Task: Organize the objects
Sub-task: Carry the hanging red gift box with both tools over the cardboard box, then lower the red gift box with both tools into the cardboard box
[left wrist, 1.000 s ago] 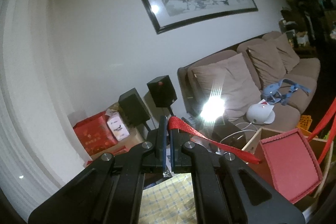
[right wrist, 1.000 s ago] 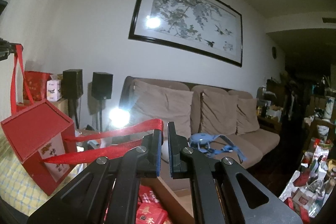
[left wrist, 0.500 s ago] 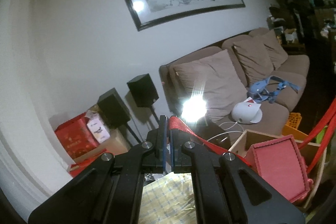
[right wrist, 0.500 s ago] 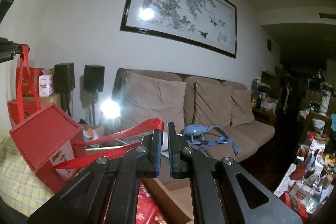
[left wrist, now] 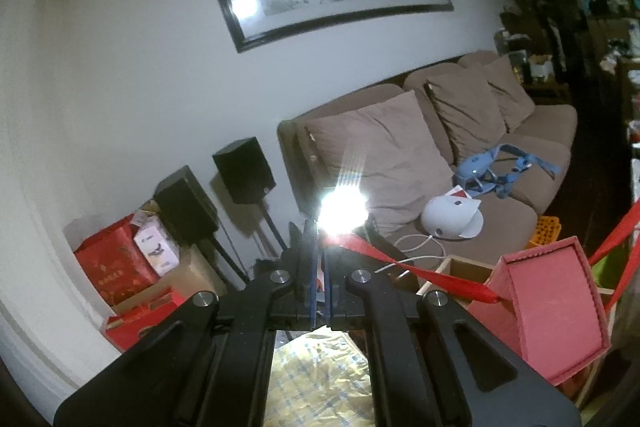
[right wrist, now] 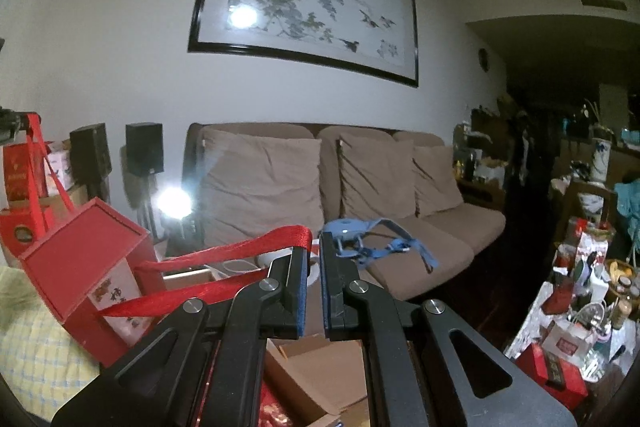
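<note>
A red gift box (left wrist: 552, 311) hangs in the air by two red ribbon handles. My left gripper (left wrist: 320, 245) is shut on one red ribbon handle (left wrist: 420, 273), which runs taut down to the box at the right. In the right wrist view the box (right wrist: 84, 267) hangs at the lower left. My right gripper (right wrist: 315, 247) is shut on the other ribbon handle (right wrist: 240, 251), whose loop ends at its tips. The left gripper's tip (right wrist: 10, 123) shows at the far left edge, with its ribbon (right wrist: 38, 163) rising to it.
An open wooden crate (left wrist: 460, 263) and a cardboard box (right wrist: 320, 367) lie under the hanging box. A yellow checked cloth (left wrist: 316, 379) is below. A brown sofa (right wrist: 400, 227), two black speakers (left wrist: 244, 169), red packages (left wrist: 112, 267) and a bright lamp (left wrist: 342, 207) stand behind.
Both grippers have carried the box to the right and slightly down; sofa and speakers slid left in both views. Both grips on the ribbons are unchanged.
</note>
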Available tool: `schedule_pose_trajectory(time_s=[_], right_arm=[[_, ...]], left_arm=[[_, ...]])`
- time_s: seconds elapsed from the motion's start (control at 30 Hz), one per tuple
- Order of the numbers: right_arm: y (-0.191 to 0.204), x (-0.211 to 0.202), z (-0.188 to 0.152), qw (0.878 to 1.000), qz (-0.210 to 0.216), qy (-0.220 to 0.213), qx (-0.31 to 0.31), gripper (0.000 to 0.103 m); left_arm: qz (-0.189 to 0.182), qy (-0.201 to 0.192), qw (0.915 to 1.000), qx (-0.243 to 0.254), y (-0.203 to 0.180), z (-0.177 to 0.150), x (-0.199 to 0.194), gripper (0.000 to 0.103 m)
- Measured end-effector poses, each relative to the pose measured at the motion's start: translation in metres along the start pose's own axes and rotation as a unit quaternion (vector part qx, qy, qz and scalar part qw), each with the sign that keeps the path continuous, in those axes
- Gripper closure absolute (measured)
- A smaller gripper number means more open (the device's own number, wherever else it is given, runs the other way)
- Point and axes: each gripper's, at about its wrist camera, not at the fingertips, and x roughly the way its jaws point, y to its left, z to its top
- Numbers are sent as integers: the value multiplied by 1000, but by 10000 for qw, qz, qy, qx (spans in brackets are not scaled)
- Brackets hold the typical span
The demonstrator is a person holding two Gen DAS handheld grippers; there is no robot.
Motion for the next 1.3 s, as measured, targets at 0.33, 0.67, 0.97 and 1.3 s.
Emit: schedule_pose_trajectory(time_s=[0.33, 0.67, 0.97, 1.3], right_arm=[[5, 21, -16, 9992, 9, 384, -88, 100], [10, 41, -30, 9971, 51, 725, -214, 100], [20, 64, -47, 9919, 159, 1180, -437, 99], [28, 77, -59, 9863, 195, 1524, -597, 99]], left_arm=[[-202, 134, 9997, -5, -22, 8, 39, 100], [-255, 213, 9993, 158, -54, 17, 86, 100], [-308, 246, 9992, 26, -70, 16, 122, 100], [-747, 471, 9961, -31, -102, -3, 127, 100]])
